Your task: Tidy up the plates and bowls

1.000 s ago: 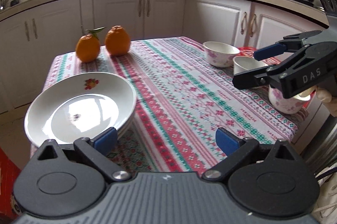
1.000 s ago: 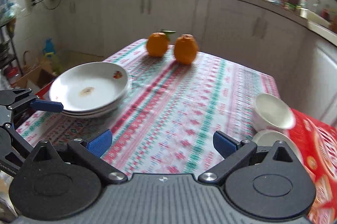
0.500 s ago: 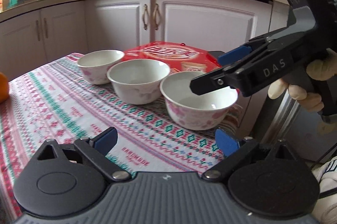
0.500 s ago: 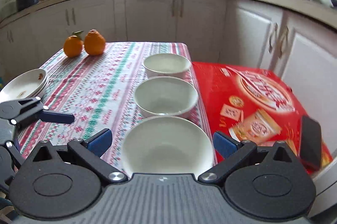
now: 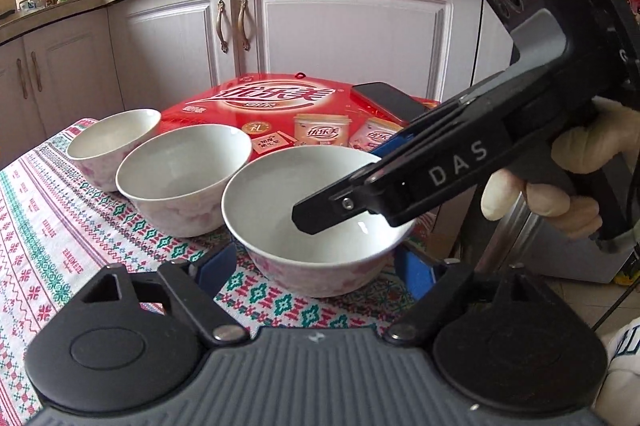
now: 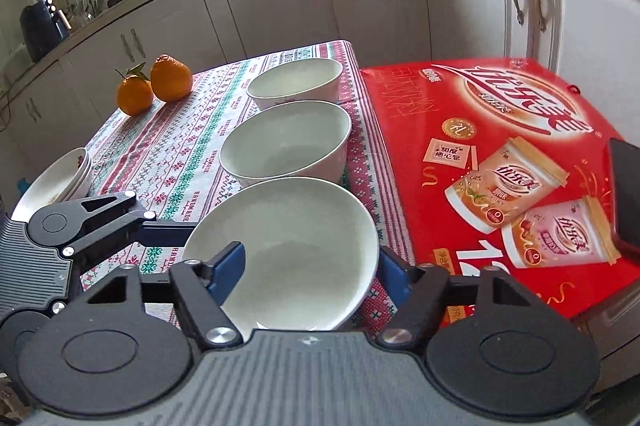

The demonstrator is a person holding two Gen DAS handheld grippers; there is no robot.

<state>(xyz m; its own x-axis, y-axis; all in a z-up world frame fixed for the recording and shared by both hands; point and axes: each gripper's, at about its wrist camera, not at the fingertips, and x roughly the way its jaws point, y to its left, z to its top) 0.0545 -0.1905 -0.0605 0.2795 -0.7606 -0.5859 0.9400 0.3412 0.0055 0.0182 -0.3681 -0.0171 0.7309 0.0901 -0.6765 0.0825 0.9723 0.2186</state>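
White stacked plates [image 6: 60, 177] sit at the left edge of the patterned tablecloth [image 6: 180, 145]. Two oranges [image 6: 170, 83] stand at the far left, touching each other.

Three white bowls form a row from far to near along the cloth's right side: far bowl [image 6: 296, 81], middle bowl [image 6: 284, 145] and nearest bowl [image 6: 304, 226].

Left gripper [image 5: 316, 268]: the jaws have just been closing and now straddle the nearest bowl at half width. The blue pads stand just beside its outer wall, and no firm contact is evident.

Right gripper [image 6: 310, 272]: held by a gloved hand [image 5: 580, 177], narrowed and clamped on the nearest bowl. One finger is inside the bowl and the other is outside its right wall.

A red box [image 6: 500, 145] lies just right of the bowls, with a dark phone [image 6: 626, 197] on its right part.
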